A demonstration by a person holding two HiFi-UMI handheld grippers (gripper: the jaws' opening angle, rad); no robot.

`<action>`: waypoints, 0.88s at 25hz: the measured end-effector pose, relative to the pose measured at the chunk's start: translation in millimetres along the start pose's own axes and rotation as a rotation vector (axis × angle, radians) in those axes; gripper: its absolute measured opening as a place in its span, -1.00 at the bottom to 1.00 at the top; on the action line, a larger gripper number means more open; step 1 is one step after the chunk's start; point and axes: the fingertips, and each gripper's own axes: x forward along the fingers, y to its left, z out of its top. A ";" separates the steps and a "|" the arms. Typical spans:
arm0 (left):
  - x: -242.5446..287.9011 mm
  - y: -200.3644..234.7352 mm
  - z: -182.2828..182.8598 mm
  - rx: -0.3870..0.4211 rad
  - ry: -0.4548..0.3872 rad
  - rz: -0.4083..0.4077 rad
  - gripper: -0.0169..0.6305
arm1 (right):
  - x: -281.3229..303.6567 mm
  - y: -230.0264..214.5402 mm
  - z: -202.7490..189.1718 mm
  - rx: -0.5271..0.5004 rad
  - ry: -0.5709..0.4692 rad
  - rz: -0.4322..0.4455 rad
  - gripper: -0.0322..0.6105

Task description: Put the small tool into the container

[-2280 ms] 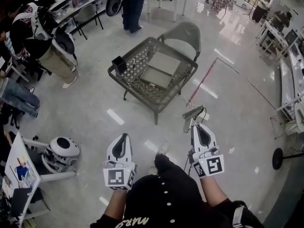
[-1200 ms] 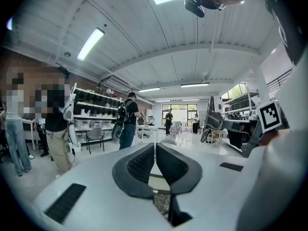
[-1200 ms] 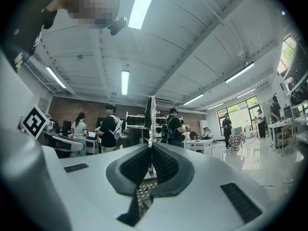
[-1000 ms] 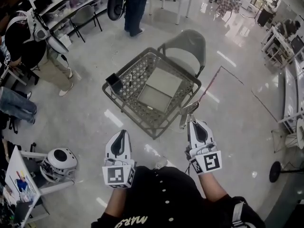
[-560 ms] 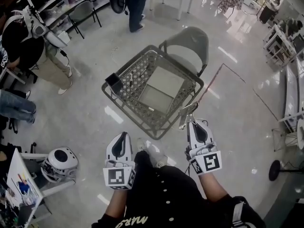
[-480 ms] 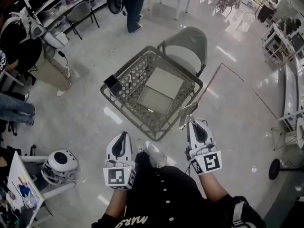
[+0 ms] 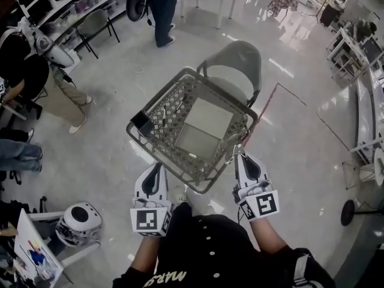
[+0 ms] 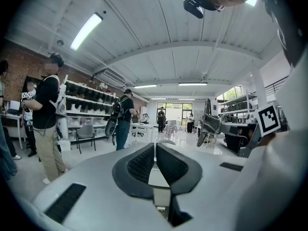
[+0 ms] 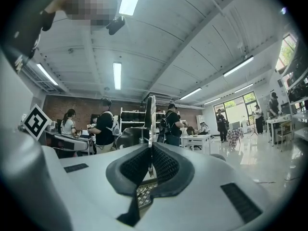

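A grey wire-mesh basket (image 7: 166, 161) stands on legs on the floor in front of me, with flat grey panels (image 7: 204, 120) lying inside it. My right gripper (image 7: 242, 155) is shut on a small metal tool (image 7: 234, 140), whose tip reaches the basket's near right rim. In the right gripper view the tool (image 9: 151, 121) stands upright as a thin blade between the pressed pads of the right gripper (image 9: 150, 153), with mesh below. My left gripper (image 7: 156, 168) hovers at the near rim; the left gripper (image 8: 154, 150) is shut with nothing in it.
A small black box (image 7: 141, 122) sits in the basket's left corner. A grey chair (image 7: 237, 56) stands just behind it. People stand at the left (image 7: 36, 71) and far side (image 7: 157, 5). A white round device (image 7: 78, 224) lies low left. Red tape line (image 7: 264, 104) marks the floor.
The basket has come nearer and larger in the head view. Both grippers have moved forward up to its near rim, and the tool now reaches the right rim.
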 end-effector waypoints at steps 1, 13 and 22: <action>6.0 2.9 1.1 -0.001 0.000 -0.005 -0.83 | 5.8 -1.6 -0.2 0.002 -0.001 -0.004 -0.86; 54.6 41.7 17.8 0.009 -0.010 -0.083 -0.83 | 60.7 0.1 5.1 -0.005 -0.027 -0.061 -0.86; 66.3 53.3 19.6 0.021 0.013 -0.139 -0.83 | 73.6 4.5 0.8 -0.002 -0.013 -0.097 -0.86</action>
